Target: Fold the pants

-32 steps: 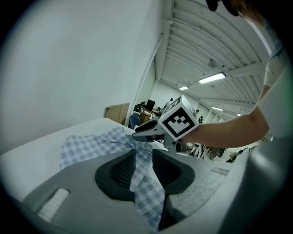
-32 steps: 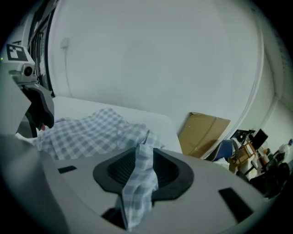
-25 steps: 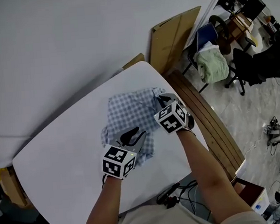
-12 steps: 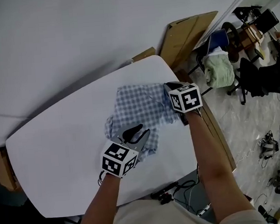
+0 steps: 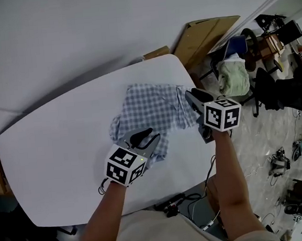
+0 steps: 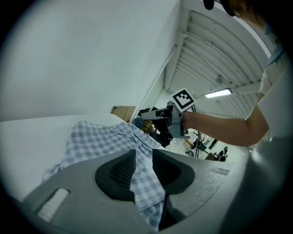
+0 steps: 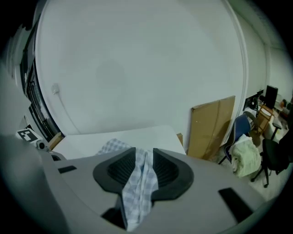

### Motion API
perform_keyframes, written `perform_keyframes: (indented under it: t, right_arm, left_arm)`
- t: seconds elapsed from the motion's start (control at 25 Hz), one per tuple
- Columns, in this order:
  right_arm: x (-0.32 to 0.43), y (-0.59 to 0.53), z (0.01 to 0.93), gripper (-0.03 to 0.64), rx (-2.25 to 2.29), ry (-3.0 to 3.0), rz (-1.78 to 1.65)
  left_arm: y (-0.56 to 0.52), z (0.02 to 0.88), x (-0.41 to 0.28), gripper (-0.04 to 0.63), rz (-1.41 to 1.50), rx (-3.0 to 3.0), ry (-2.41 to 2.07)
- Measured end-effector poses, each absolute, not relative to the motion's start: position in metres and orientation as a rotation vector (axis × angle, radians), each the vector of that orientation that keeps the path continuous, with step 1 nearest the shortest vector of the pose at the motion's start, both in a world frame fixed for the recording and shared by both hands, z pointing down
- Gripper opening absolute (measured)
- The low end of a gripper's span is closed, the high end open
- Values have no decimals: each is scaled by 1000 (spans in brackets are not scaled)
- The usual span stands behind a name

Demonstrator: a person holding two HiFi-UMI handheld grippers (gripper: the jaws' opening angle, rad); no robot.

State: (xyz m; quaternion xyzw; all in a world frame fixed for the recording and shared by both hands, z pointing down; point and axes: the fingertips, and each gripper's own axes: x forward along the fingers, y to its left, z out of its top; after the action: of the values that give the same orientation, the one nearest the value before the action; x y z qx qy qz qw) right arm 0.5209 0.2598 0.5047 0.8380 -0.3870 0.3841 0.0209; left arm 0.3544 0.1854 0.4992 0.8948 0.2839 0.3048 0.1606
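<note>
White table [image 5: 54,152], smooth, matt and round-cornered, fills the left and centre of the head view below a plain pale wall [image 5: 80,29].

Lower centre: left tongs [image 5: 142,140] pinching the near hem of the pants [image 5: 150,109], with the cloth squeezed between ribbed dark pads [image 6: 121,171].

Centre: the pants, a thin blue-and-white checked weave, limp and rumpled, lying mostly flat on the table in a rough rectangle.

Right of centre: right tongs [image 5: 194,99], raised beside the table's right edge. Their jaws have just been opening, and a bunched fold of the check fills the gap and touches both pads.

Upper right: stiff brown cardboard sheet [image 5: 206,34] leaning by the wall.

Step in hand, as judged: carrying the right edge over. To do it well, firm up the right pinch first and hold the left pinch as an anchor. Keep the lifted edge taut and lay it square on the opposite edge, since such soft cloth is likely to sag and slip.
</note>
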Motion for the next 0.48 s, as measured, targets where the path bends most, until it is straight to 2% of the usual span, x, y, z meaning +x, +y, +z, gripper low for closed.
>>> perform_keyframes:
  t: [0.2,0.48]
  right_arm:
    - [472,292,529,235,2462,-940,1141]
    - [452,279,563,270,2276,-637,1034]
  left_arm:
    - [195,497,348,120,867,2546,833]
    - [200,498,339,120,902,2555,849]
